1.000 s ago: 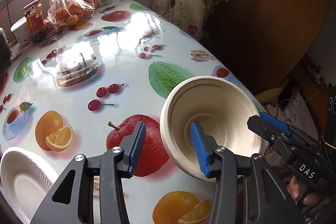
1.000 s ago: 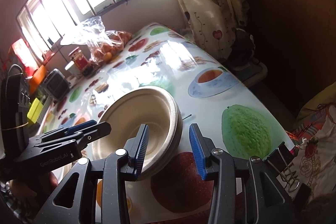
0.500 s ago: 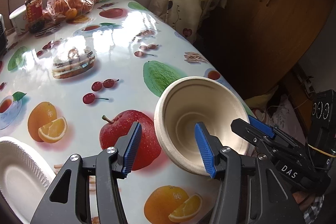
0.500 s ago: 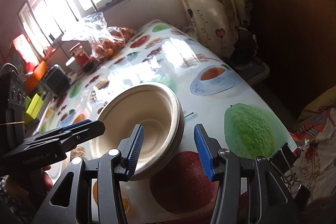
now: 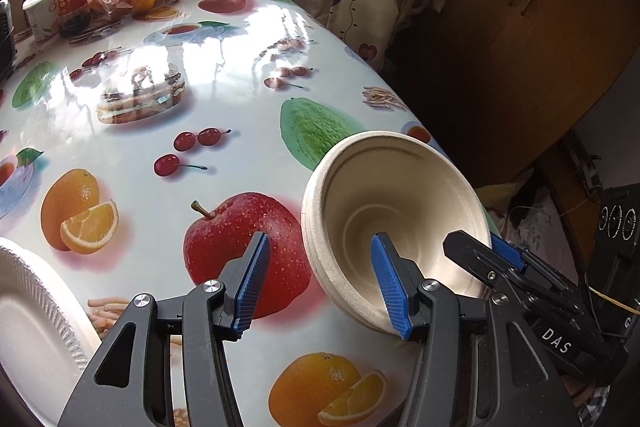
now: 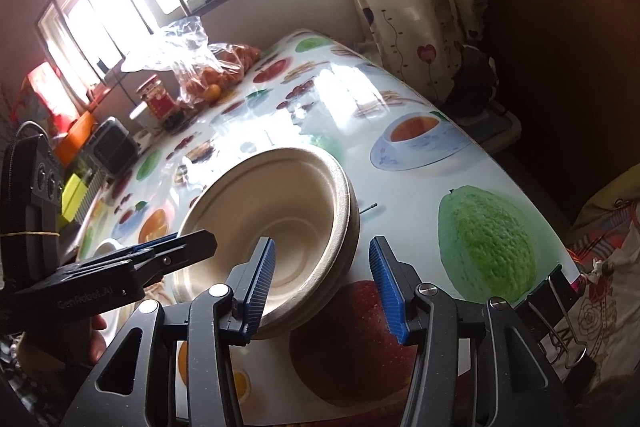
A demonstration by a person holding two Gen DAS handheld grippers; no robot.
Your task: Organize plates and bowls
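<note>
Bowls [image 5: 394, 223], nested, sit near the bench [image 5: 224, 107] edge; your left gripper [image 5: 320, 285] and right gripper [image 6: 322, 281] have just opened, straddling opposite rims, holding nothing. Nudge outward and the stack tips off.

The left gripper [image 5: 318, 281] has black plastic arms with triangular cut-outs, silver pivot screws and ribbed blue pads; seen from the other camera its side bears the grey lettering "GenRobot.AI", its body wrapped by a yellow rubber band; the right gripper [image 6: 322, 281] looks identical; its side reads "DAS" in white.
</note>
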